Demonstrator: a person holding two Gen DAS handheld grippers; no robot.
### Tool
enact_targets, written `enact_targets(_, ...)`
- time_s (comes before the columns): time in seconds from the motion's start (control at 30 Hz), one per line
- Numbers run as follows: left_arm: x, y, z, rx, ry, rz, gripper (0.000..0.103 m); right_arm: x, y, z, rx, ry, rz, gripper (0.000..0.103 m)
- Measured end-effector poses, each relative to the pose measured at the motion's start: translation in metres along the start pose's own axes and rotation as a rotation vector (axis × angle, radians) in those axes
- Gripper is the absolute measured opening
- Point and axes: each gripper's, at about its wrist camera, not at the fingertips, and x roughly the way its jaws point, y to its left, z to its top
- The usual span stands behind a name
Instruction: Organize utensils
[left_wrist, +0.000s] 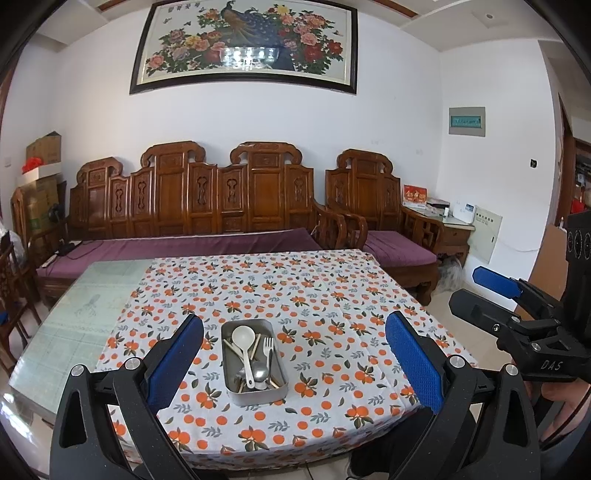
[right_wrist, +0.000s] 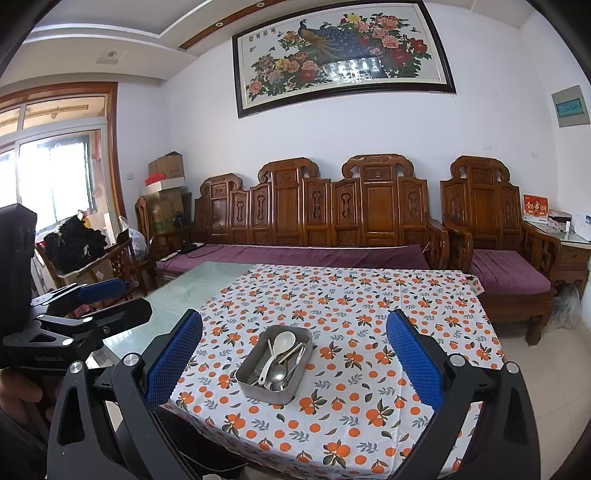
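Left tool (left_wrist: 293, 363) held above the near table edge, fingers spread wide, nothing between them. Right tool (right_wrist: 293, 363) likewise wide and empty, beside it. Metal tray (left_wrist: 229, 373) sits on the orange-print tablecloth (left_wrist: 332, 295) near the front of the table (left_wrist: 74, 325), containing white spoon (left_wrist: 242, 336), fork (left_wrist: 268, 349), metal spoon (left_wrist: 259, 371) and chopsticks

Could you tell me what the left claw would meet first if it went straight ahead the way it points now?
Probably the metal tray of utensils on the tablecloth, which sits between the open left claw fingers; depth is hard to judge.
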Motion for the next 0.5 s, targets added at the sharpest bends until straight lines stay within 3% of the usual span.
enact_targets(0.5,-0.0017,-0.0007,0.0001,0.0,-0.005,0.004,0.095,0.001,0.0,-0.0003,0.003,0.0,0.002,0.1)
